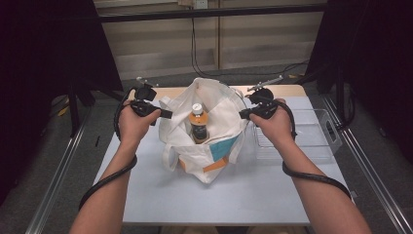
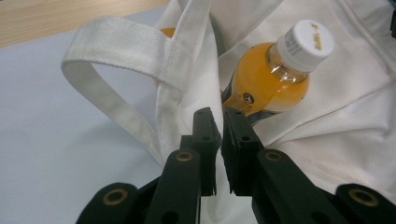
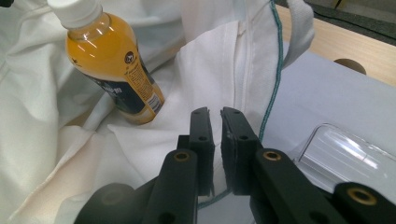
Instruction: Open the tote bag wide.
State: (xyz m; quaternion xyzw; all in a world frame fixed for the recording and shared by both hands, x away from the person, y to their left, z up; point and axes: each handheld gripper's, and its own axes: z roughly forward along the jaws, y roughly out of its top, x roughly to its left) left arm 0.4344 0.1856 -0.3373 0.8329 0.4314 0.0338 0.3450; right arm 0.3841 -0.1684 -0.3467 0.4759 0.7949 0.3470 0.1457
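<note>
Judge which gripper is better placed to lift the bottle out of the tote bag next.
Neither clearly: the left gripper and right gripper each pinch the white tote bag rim. Slight edge to left, its tips nearer the orange drink bottle.

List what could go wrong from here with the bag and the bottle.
Both tools, the left tool and right tool, pinch only thin cloth at the white tote bag rim, so it may slip free. The orange drink bottle leans inside and could topple. The clear tray sits close beside the bag.
</note>
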